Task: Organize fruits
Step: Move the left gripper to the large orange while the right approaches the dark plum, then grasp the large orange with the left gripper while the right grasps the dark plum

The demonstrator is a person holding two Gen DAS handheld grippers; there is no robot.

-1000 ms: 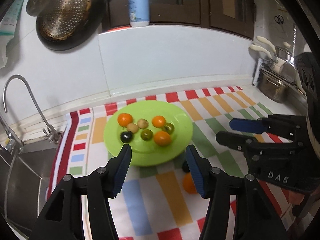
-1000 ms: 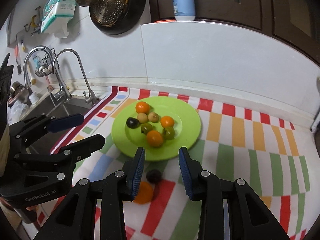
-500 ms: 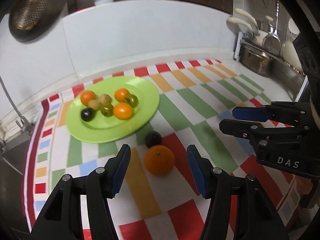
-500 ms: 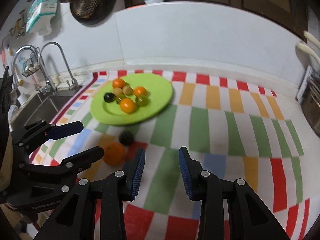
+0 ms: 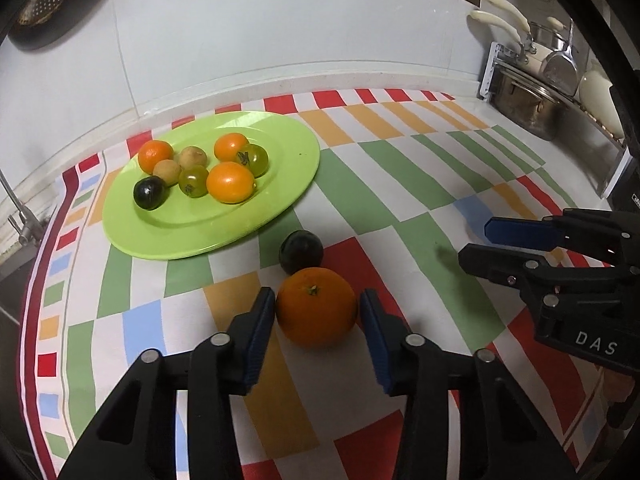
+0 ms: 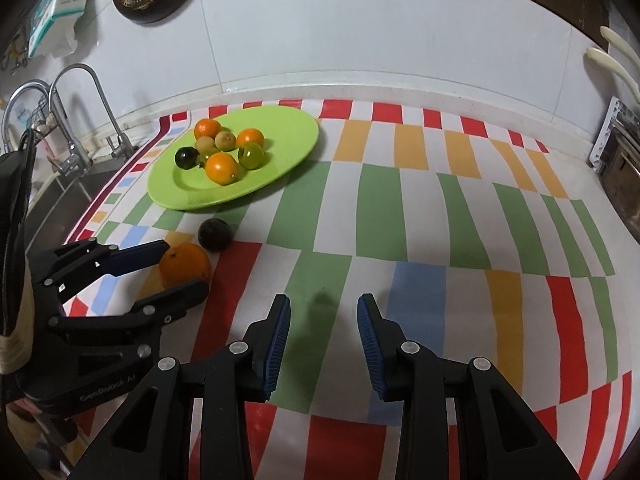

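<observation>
An orange [image 5: 316, 306] lies on the striped cloth between the open fingers of my left gripper [image 5: 318, 312]; the pads stand beside it with a small gap on each side. A dark round fruit [image 5: 301, 251] touches the orange on its far side. A green plate [image 5: 280, 204] behind holds several small fruits: orange, green, tan and one dark. My right gripper [image 6: 323, 326] is open and empty over the cloth, to the right of the orange [image 6: 185, 266] and the dark fruit [image 6: 215, 233].
A sink and faucets [image 6: 72, 120] lie left of the cloth. Pots and utensils [image 5: 532, 100] stand at the right end of the counter. A white backsplash runs behind the plate [image 6: 192, 196].
My left gripper has moved forward and down so the orange now sits between its fingers. The right gripper has swung right, away from the fruit.
</observation>
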